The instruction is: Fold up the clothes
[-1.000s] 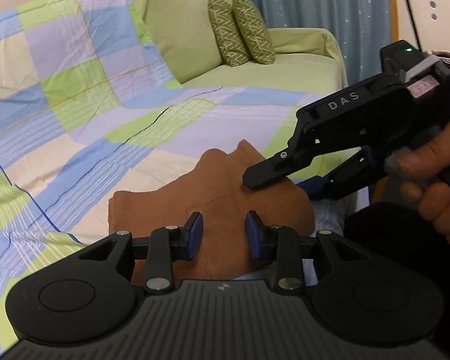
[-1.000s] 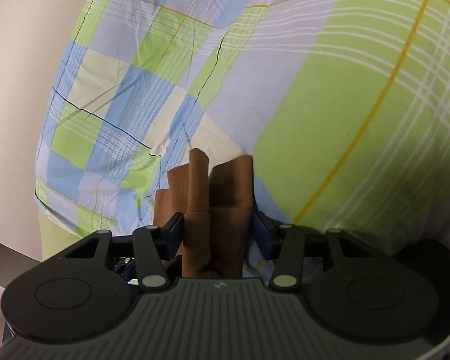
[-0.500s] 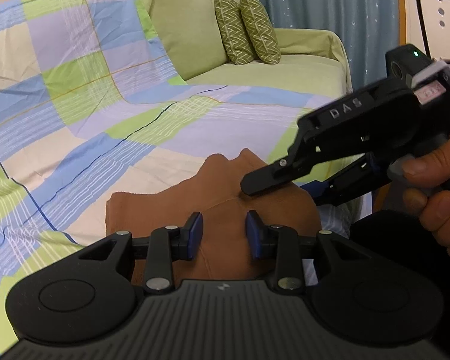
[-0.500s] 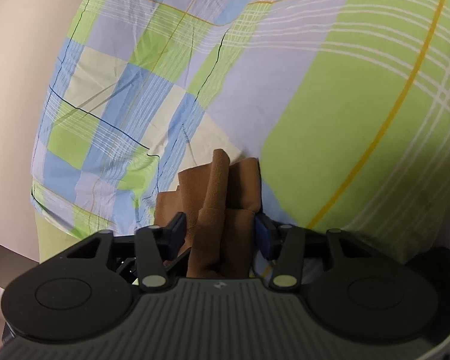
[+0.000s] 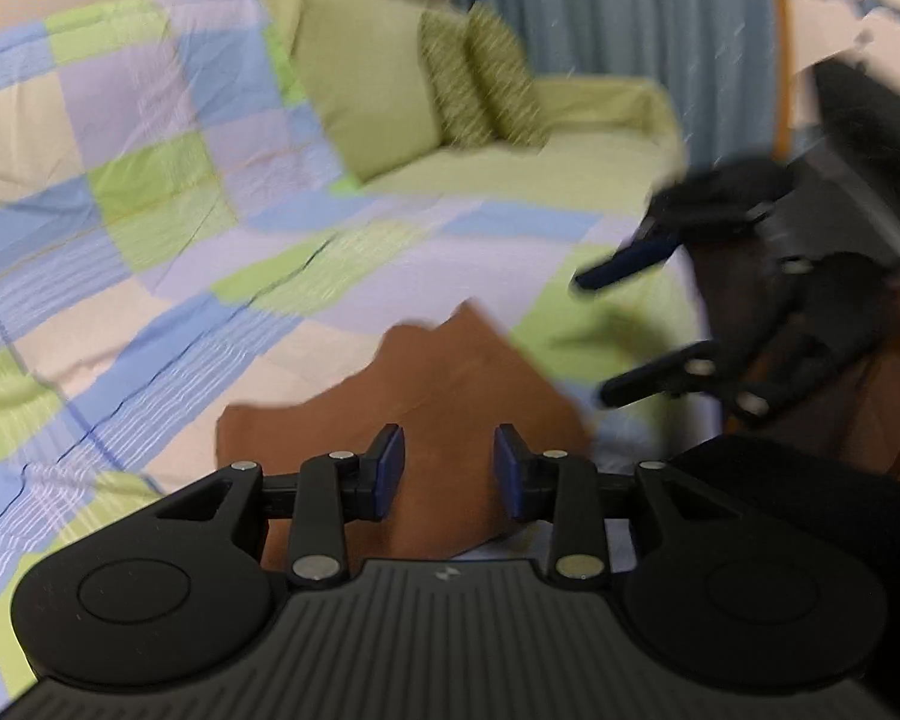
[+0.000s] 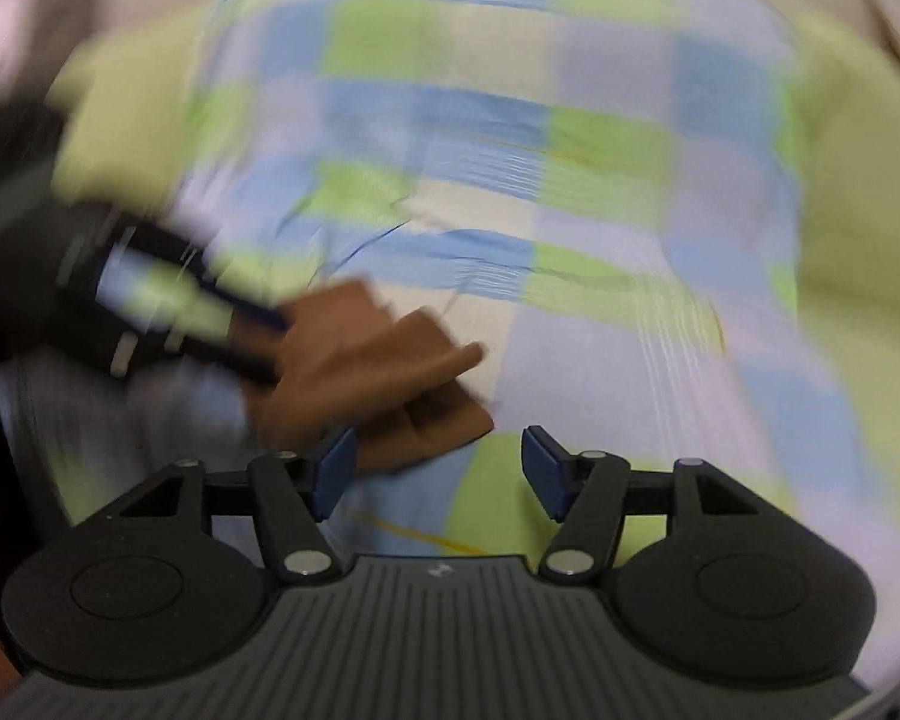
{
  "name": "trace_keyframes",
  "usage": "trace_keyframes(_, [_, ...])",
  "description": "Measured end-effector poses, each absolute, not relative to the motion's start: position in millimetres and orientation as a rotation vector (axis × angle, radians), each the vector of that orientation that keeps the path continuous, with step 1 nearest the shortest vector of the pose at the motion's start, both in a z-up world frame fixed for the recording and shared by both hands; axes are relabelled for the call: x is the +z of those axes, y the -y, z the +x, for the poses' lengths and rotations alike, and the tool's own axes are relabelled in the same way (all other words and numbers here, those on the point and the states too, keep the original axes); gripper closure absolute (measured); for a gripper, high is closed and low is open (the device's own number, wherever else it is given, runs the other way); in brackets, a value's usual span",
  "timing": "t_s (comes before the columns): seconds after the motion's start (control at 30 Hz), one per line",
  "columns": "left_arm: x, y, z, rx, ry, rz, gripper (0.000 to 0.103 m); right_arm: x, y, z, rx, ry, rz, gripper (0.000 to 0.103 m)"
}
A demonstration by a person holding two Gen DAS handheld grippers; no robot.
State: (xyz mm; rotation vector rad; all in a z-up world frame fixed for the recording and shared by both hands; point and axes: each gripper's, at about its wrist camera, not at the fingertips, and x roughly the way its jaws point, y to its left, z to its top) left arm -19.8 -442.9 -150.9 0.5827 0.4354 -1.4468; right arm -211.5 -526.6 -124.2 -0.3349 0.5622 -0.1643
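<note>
A brown cloth (image 5: 444, 396), folded, lies on the checked blanket (image 5: 168, 252) on the sofa; it also shows blurred in the right wrist view (image 6: 378, 378). My left gripper (image 5: 447, 471) is open, low over the cloth's near part, with nothing between its pads. My right gripper (image 6: 438, 468) is open and empty, its left pad (image 6: 333, 468) beside the cloth's near edge. In the left wrist view the right gripper (image 5: 600, 339) hangs open to the right of the cloth, clear of it. The left gripper (image 6: 258, 342) shows blurred at the cloth's left side.
Two green patterned cushions (image 5: 480, 78) lean on the sofa back (image 5: 360, 96). A grey-blue curtain (image 5: 618, 6) hangs behind. The sofa's front edge falls away at the right (image 5: 690, 324). Both views are motion-blurred.
My right gripper has let go of the brown cloth, opened wide and swung up and away to the right. The cloth has dropped flat on the blanket. My left gripper stays open over it.
</note>
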Motion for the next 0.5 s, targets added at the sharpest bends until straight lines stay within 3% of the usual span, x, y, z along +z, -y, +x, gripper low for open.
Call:
trace_keyframes(0.23, [-152,460,7,-1.435,-0.551,0.533,0.054,-157,501,-188,0.001,-0.597,-1.09,0.045])
trace_keyframes(0.33, [-150,468,17,-1.454,-0.594,0.51,0.054,-172,498,-186,0.088,-0.59,-1.259,0.044])
trace_keyframes(0.5, [-153,475,24,-1.491,-0.621,0.529,0.054,-171,500,-179,0.153,-0.52,-1.268,0.044])
